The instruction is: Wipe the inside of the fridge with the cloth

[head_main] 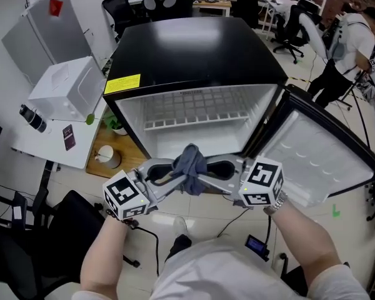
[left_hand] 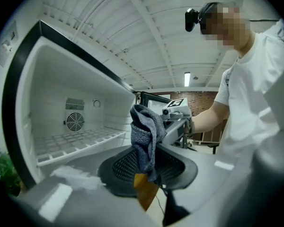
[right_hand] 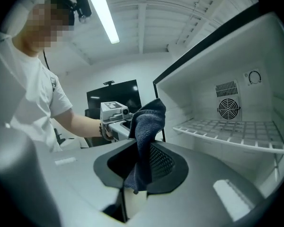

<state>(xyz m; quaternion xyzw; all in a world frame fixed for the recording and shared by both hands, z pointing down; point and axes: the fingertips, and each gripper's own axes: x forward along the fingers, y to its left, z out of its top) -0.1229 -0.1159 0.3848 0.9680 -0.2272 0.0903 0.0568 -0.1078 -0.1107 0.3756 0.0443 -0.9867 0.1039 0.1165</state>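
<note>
Standing in front of the open black mini fridge (head_main: 194, 49), I hold a grey-blue cloth (head_main: 190, 166) bunched up between my two tongs, just outside the fridge's mouth and level with its lower front edge. My right tongs (right_hand: 139, 167) are clenched on the cloth, which rises in a crumpled peak above their pads and trails down between them. My left tongs (left_hand: 146, 171) meet them head-on from the other side of the fridge's opening. The same cloth runs between their pads, yet these look parted and slack round it rather than pressing.

The fridge's door (head_main: 319, 161) is swung wide to the side of my right hand, its white inner lining facing up. Inside the fridge, a white wire shelf (head_main: 194, 111) spans the white cavity, and a small round fan (left_hand: 75, 122) sits in the back wall. A yellow label (head_main: 122, 84) is stuck on the fridge's top front corner by my left hand. Beside the fridge on that same side stand a white box (head_main: 69, 89) and a small potted plant (head_main: 115, 124). Beyond the fridge, office chairs and desks fill the room.
</note>
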